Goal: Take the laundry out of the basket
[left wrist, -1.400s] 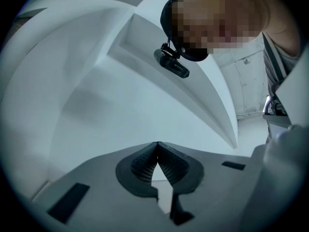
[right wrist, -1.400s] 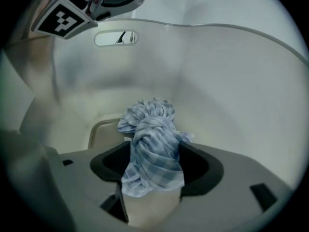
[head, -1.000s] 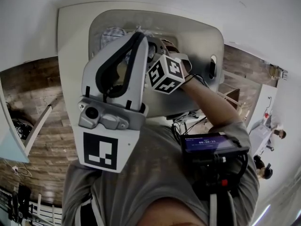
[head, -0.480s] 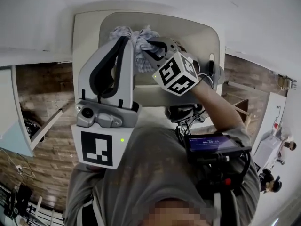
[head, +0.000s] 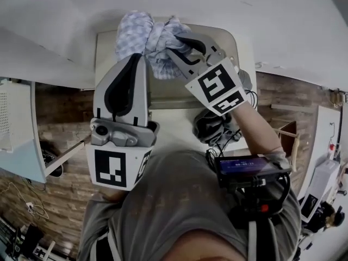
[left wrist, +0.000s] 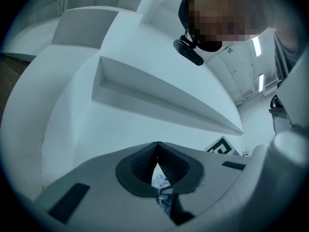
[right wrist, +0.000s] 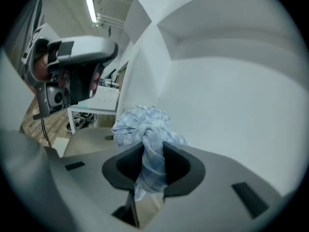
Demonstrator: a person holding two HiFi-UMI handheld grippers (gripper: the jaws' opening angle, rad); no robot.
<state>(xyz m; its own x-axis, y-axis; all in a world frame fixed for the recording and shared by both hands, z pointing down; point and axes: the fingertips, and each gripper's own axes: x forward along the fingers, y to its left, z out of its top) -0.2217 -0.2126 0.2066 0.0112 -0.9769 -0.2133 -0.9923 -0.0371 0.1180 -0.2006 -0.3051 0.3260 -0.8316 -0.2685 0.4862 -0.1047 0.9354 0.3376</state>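
Note:
My right gripper (head: 176, 45) (right wrist: 149, 151) is shut on a bunched blue-and-white checked cloth (head: 147, 37) (right wrist: 142, 122); its jaws have just been closing on it. The cloth hangs in the air above the white laundry basket (head: 231, 45), against the white wall. My left gripper (head: 137, 57) (left wrist: 157, 144) is beside it on the left, just under the cloth's left lobe. Its tips meet, and a scrap of checked cloth (left wrist: 160, 183) shows through the gap behind them. The basket's inside is hidden behind the grippers and cloth.
A white wall (head: 283, 15) rises right behind the basket. A white table (head: 22, 129) stands at the left over the wooden floor (head: 60, 118). A dark device (head: 247, 167) is strapped to the person's chest.
The right gripper has risen out of the basket with the checked cloth, which now hangs clear above the rim. The left gripper has lifted too, staying alongside.

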